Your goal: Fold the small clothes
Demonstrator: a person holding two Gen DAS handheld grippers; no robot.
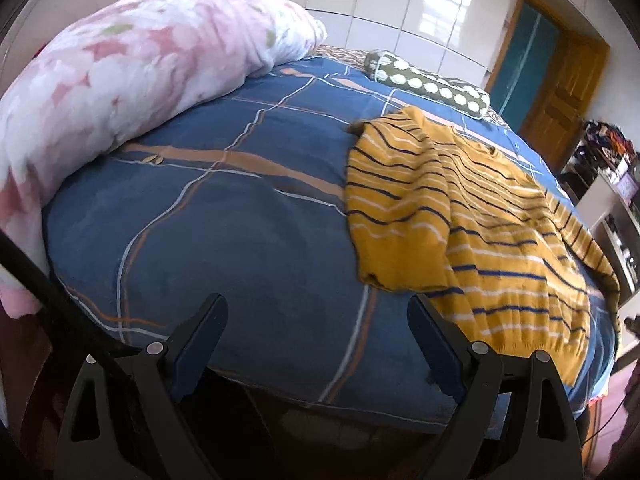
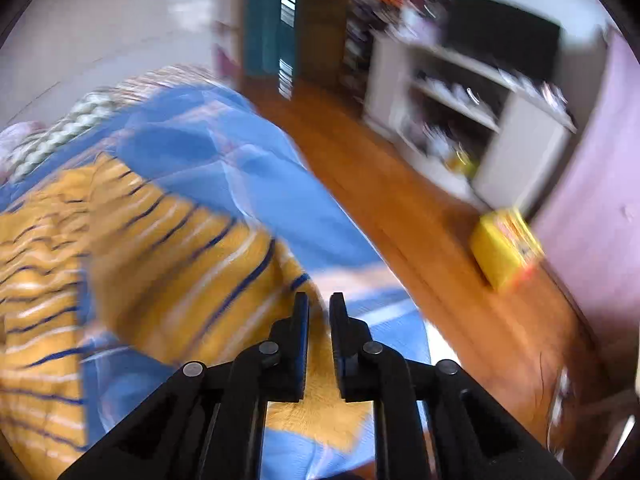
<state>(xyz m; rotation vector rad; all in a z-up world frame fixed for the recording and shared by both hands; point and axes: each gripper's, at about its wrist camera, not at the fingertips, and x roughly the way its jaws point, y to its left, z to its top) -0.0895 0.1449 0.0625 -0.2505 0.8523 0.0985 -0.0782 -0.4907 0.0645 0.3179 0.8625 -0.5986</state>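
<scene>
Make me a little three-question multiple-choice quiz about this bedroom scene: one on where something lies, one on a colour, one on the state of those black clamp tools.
1. Where does the striped sweater lie?
A. On the wooden floor
B. On the blue bedspread
C. On top of the pink floral blanket

2. What is the sweater's main colour?
A. Mustard yellow with dark and white stripes
B. Plain red
C. Green with white dots

3. How does the left gripper stand?
A. Clamped on the sweater
B. Clamped on the dotted pillow
C. Wide open, with nothing between its fingers

Answers:
1 B: the sweater spreads over the bedspread, apart from the blanket.
2 A: yellow knit crossed by thin navy and white lines.
3 C: its two fingers stand far apart above bare bedspread beside the sweater's hem.
</scene>
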